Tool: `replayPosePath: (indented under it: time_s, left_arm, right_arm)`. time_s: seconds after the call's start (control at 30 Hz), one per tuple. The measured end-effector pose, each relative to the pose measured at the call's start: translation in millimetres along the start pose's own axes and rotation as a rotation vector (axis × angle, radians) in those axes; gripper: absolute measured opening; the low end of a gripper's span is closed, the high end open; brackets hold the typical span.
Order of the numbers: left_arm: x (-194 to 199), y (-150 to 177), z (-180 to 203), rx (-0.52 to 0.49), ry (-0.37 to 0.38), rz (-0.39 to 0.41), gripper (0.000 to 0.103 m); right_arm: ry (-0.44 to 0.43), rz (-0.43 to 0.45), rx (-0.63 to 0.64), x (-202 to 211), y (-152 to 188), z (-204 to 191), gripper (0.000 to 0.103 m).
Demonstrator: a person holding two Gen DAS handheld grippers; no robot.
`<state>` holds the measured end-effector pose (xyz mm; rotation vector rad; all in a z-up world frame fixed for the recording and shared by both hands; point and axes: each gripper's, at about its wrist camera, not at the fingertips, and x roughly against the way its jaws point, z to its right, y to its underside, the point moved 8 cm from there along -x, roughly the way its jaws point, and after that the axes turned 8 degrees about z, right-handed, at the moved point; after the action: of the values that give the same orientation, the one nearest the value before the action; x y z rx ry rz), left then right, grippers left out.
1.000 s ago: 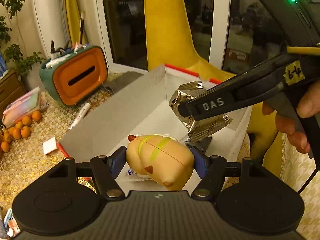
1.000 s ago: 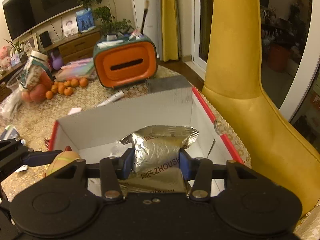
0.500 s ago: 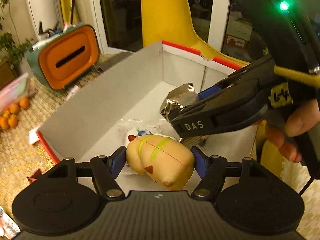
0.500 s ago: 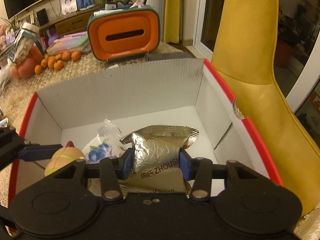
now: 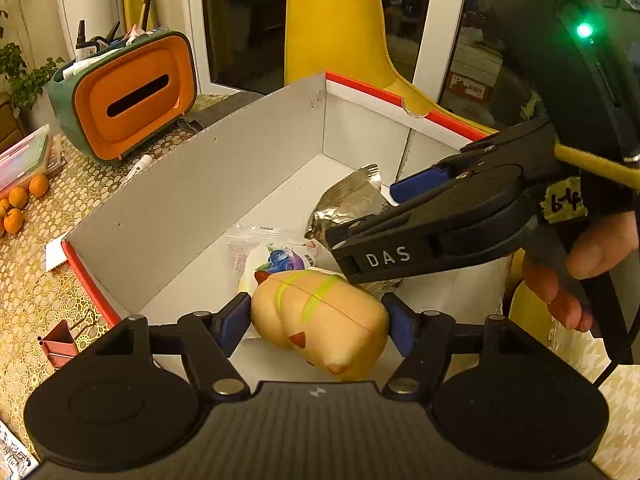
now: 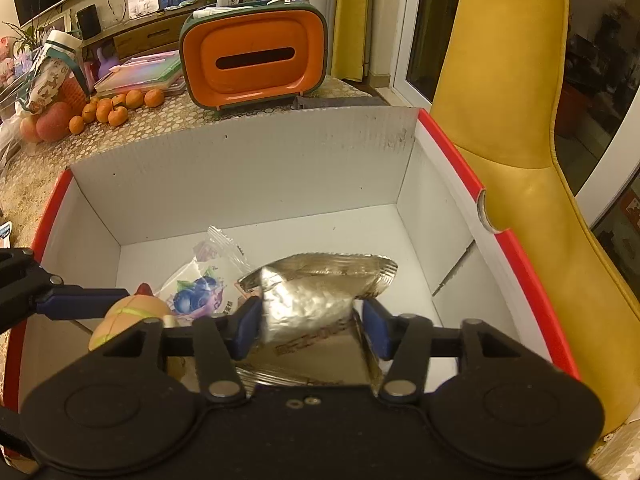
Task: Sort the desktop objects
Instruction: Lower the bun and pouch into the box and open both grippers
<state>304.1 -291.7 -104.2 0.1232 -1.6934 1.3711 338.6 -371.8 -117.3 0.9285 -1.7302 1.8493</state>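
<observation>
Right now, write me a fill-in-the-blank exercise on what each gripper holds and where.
1. The left gripper is shut on a peach-coloured ____.
2. The right gripper grips a crinkled ____ foil packet.
3. Both grippers hang over the white cardboard box with a ____ rim.
4. A clear snack bag printed with ____ lies on the box floor.

Missing words: toy; silver; red; blueberries

Warm dim light; yellow chair (image 6: pixel 516 128) beside dark glass doors (image 5: pixel 240 20), wooden sideboard (image 6: pixel 148 38) behind
</observation>
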Motion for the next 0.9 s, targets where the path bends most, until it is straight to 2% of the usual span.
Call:
replayPosePath:
  time_s: [0.2, 0.27, 0.3, 0.43, 0.9]
  left_arm:
    - [3.5, 4.1, -1.5, 0.008, -0.002, 0.002, 0.072]
    - [7.2, 3.8, -1.6, 0.002, -0.009, 0.017, 0.079]
    - [9.2, 3.1, -1.5, 0.001, -0.012, 0.025, 0.079]
    - [16.3, 0.4, -0.8, 0.018, -0.003, 0.044, 0.079]
    - [59.8, 0.5, -7.1, 0.053, -0.015, 0.119, 0.079]
  right_arm:
    - [-0.005, 0.014, -0.007, 5.1, -1.2, 0.4, 0.066]
    - [-0.01, 0.022, -0.011, 8.5, -2.6, 0.9, 0.067]
    - [-0.014, 0.026, -0.014, 10.4, -3.5, 1.0, 0.067]
    - [-0.026, 0.044, -0.029, 19.4, -7.6, 2.1, 0.072]
    - [-0.052, 0.078, -0.035, 53.7, -8.4, -7.7, 0.073]
